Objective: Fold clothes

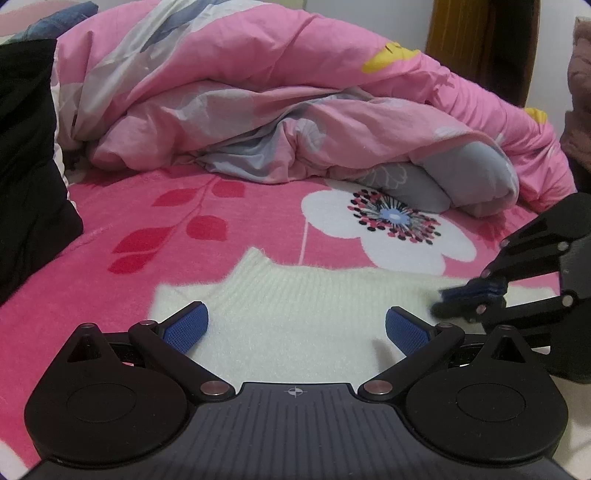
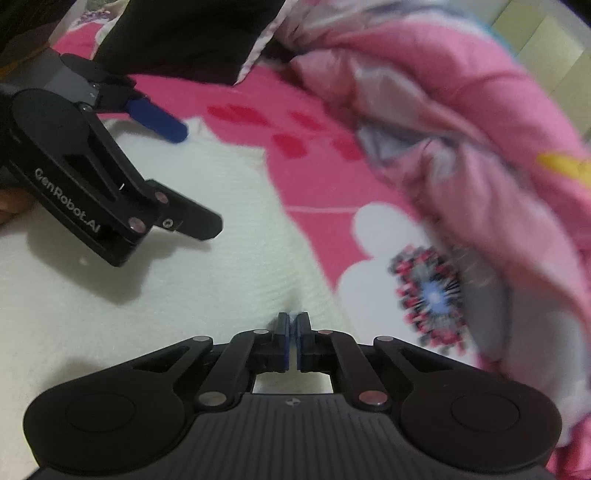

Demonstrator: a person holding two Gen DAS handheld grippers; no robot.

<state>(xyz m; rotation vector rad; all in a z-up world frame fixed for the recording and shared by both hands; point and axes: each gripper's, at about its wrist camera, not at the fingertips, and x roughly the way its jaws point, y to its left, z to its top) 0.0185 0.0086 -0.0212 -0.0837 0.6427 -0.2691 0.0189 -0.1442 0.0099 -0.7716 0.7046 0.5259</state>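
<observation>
A white knit sweater (image 1: 288, 280) (image 2: 203, 288) lies flat on the pink flowered blanket (image 1: 147, 221). My left gripper (image 1: 295, 310) (image 2: 199, 179) hovers just above it, jaws wide open, with only the knit showing between the blue pads (image 1: 186, 326). My right gripper (image 2: 293, 317) (image 1: 448, 299) sits at the sweater's right-hand edge. Its jaws are shut and the knit puckers up into the fingertips, so it pinches the sweater's edge. The right wrist view is smeared by motion.
A bunched pink and grey duvet (image 1: 295, 92) (image 2: 461, 129) fills the back of the bed. A black garment (image 1: 26, 166) (image 2: 184, 33) lies at the left. A wooden board (image 1: 480, 37) and a brownish plush thing (image 1: 580, 92) stand at the far right.
</observation>
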